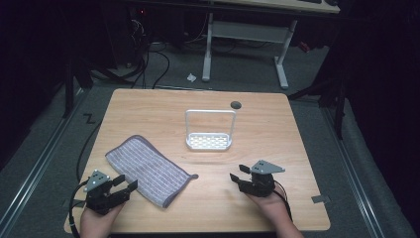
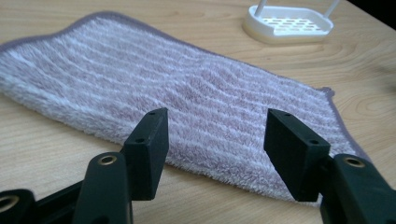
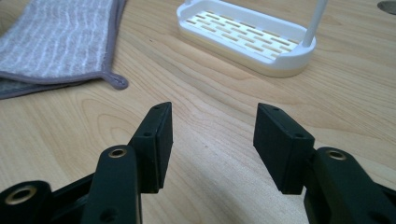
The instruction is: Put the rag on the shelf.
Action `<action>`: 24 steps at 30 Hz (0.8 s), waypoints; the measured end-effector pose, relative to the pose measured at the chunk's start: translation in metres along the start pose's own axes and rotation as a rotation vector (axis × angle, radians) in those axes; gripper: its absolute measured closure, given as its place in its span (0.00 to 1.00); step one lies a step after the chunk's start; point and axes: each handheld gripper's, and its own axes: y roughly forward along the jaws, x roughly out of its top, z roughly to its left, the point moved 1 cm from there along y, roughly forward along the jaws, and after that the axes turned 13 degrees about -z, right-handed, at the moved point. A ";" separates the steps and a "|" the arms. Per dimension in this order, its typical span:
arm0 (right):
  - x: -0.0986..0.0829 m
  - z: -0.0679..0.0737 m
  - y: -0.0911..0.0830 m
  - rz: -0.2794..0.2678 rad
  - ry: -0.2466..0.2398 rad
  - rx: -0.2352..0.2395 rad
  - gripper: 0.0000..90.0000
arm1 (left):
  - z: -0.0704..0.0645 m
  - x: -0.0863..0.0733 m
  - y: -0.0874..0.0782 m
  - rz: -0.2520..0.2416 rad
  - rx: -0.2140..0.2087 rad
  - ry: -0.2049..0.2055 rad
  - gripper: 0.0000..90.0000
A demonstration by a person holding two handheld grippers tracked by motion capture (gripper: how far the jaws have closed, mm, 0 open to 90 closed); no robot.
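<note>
A folded purple-and-white striped towel (image 1: 148,170) lies flat on the left half of the wooden table (image 1: 277,148). My left gripper (image 1: 125,184) rests at the towel's near left edge, open, its jaws pointing at the cloth (image 2: 187,93) with nothing between them. A white slotted rack with a tall wire hoop (image 1: 210,130) stands at the table's middle. My right gripper (image 1: 236,173) sits at the near right, open and empty, aimed toward the rack (image 3: 247,39); the towel's corner (image 3: 65,46) lies to its left.
A small dark round grommet (image 1: 236,104) is set in the table near the far edge. Beyond the table stand a white desk frame (image 1: 245,44) and cables on the grey floor. A piece of tape (image 1: 320,199) lies by the table's right edge.
</note>
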 end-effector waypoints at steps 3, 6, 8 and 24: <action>-0.002 0.001 0.002 0.011 -0.011 -0.004 0.54 | 0.000 -0.001 0.002 0.005 0.004 0.004 0.45; -0.003 0.002 0.001 0.011 -0.015 -0.013 0.56 | 0.001 0.000 0.004 -0.001 0.009 0.005 0.44; -0.002 0.004 0.001 0.008 -0.020 -0.027 0.57 | 0.002 -0.001 0.006 0.005 0.009 0.003 0.44; 0.033 0.075 0.082 0.016 -0.059 0.217 0.96 | -0.045 -0.008 0.023 0.094 -0.045 0.081 0.91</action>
